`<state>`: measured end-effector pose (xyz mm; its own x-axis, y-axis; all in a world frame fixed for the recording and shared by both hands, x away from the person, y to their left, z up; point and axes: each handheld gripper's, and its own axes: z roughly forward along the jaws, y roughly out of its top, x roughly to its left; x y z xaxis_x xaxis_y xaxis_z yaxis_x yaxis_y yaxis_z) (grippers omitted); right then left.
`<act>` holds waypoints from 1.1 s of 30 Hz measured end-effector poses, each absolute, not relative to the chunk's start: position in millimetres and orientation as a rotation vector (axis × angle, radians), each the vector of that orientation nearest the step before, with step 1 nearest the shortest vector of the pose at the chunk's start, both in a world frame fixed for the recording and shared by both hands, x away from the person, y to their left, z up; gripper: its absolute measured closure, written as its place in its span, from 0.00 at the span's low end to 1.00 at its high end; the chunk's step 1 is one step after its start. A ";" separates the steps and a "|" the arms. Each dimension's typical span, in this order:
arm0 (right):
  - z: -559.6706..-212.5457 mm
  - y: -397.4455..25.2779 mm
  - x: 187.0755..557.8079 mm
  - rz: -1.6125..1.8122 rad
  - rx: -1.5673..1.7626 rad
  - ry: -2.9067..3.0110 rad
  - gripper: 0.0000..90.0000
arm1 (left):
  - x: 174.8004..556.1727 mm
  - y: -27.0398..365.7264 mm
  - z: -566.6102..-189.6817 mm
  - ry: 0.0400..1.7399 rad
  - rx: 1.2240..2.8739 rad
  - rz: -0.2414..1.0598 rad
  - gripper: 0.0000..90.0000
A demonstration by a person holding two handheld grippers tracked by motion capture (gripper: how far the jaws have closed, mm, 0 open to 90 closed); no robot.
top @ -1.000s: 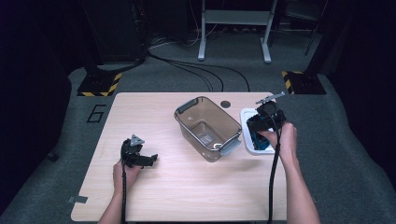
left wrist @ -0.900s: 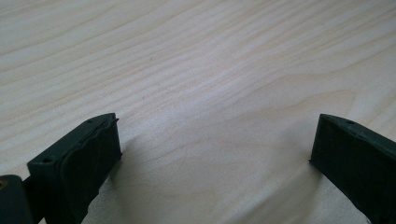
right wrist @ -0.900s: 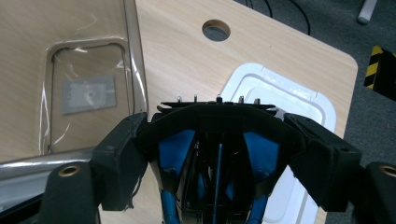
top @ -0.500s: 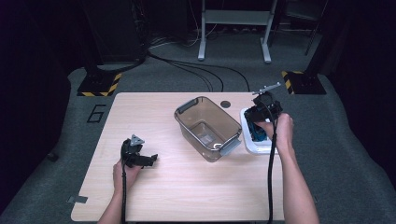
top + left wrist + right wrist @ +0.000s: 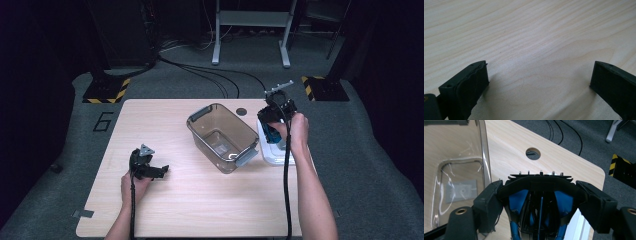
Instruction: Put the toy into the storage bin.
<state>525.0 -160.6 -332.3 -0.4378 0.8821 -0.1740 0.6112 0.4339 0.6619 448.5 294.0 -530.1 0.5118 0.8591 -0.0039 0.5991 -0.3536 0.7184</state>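
My right gripper (image 5: 273,122) hangs above the white tray (image 5: 272,156) at the table's right. It is shut on a black and blue object (image 5: 273,135). In the right gripper view the jaws of that gripper (image 5: 539,203) press both sides of the object (image 5: 541,185), which has blue inner parts and small metal pins along its top. My left gripper (image 5: 161,171) rests on the wooden table (image 5: 200,200) at the left, pointing right. In the left gripper view this gripper (image 5: 539,82) is open, with bare wood between its jaws.
A clear plastic bin (image 5: 248,136) with grey handles stands empty at the table's middle, just left of the tray; its wall (image 5: 485,150) is close to my right gripper. A round hole (image 5: 241,111) is in the table behind the bin. Cables lie on the floor beyond.
My right gripper has risen from the white tray and moved toward the far edge, carrying the black and blue object. The left gripper has stayed still.
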 end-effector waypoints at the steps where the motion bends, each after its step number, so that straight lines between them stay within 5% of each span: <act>1: -330.6 -158.9 525.4 0.708 1.266 2.187 0.27 | 448.5 294.1 -530.1 1.186 2.083 0.497 0.02; 33: -260.1 -113.8 521.2 0.762 1.097 2.125 0.27 | 448.5 294.1 -530.1 1.186 2.082 0.496 0.02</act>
<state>521.2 -113.8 -260.1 -0.4616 0.8481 -0.2599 0.4894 0.4879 0.7228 448.5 294.1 -530.1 0.5121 0.8589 -0.0049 0.5992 -0.3531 0.7185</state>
